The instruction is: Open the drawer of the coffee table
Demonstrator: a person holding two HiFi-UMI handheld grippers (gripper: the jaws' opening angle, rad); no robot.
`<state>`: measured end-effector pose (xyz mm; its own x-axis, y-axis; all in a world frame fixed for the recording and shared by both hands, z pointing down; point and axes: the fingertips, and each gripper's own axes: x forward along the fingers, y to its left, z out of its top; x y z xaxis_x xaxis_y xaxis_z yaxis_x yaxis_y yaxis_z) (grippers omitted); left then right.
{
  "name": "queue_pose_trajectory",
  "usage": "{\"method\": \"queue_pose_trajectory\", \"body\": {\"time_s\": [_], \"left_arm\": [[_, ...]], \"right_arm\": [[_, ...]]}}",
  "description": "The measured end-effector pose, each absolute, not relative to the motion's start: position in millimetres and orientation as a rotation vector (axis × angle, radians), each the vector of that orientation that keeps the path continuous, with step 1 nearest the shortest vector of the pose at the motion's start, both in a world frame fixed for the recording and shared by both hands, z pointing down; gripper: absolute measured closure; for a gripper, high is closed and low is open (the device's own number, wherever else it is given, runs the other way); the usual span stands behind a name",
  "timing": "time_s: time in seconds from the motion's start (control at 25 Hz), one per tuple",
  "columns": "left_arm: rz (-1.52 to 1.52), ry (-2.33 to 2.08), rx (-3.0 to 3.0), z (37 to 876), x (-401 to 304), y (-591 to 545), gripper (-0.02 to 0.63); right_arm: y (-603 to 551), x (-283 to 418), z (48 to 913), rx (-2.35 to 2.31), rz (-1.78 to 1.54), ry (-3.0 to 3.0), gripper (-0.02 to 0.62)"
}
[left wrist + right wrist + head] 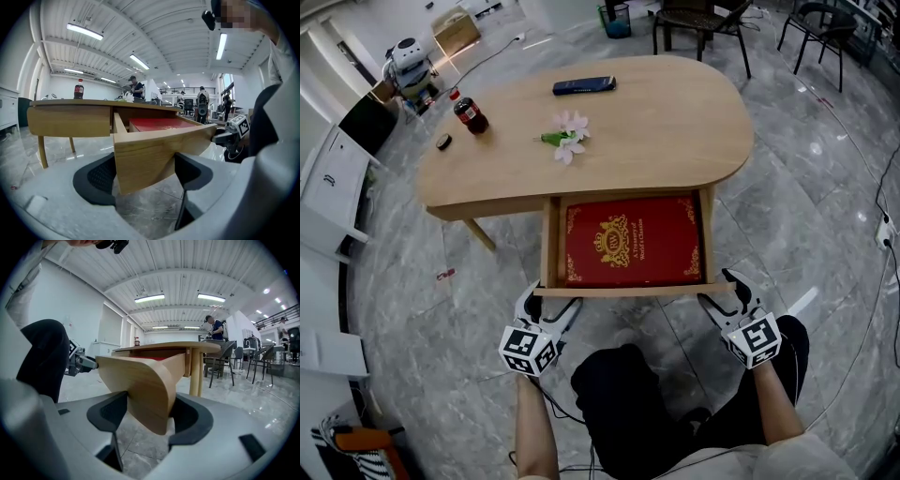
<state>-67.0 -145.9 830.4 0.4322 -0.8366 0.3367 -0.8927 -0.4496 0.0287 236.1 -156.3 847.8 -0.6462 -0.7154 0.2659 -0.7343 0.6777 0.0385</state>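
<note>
**Drawer [628, 292] standing open**

We're gripping the drawer front, pulled out from under the worktop [675, 122], w/ a red book [630, 239] lying inside. L gripper [553, 302] jaws are clamping its left corner, R gripper [719, 291] jaws its right.

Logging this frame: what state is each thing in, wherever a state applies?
Drawer: pulled open.
Red book: closed, lying flat inside the drawer.
Cola bottle: upright, cap on.
Left gripper: jaws shut on the drawer's front, left end.
Right gripper: jaws shut on the drawer's front, right end.
</note>
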Motion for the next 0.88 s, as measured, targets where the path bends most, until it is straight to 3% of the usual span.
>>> {"method": "queue_pose_trajectory", "body": {"time_s": [0.48,0.88], "left_arm": [[0.495,-1.487,2.300,817.8,-73.8,-143.9,0.235],[0.560,-1.450,2.149,717.5,-49.1,-115.5,0.236]], "right_arm": [[-158.6,242.5,826.8,1.114,0.210,-2.503,0.308],[-137.8,265.9,733.0,1.059,0.400,-2.370,0.308]]}}
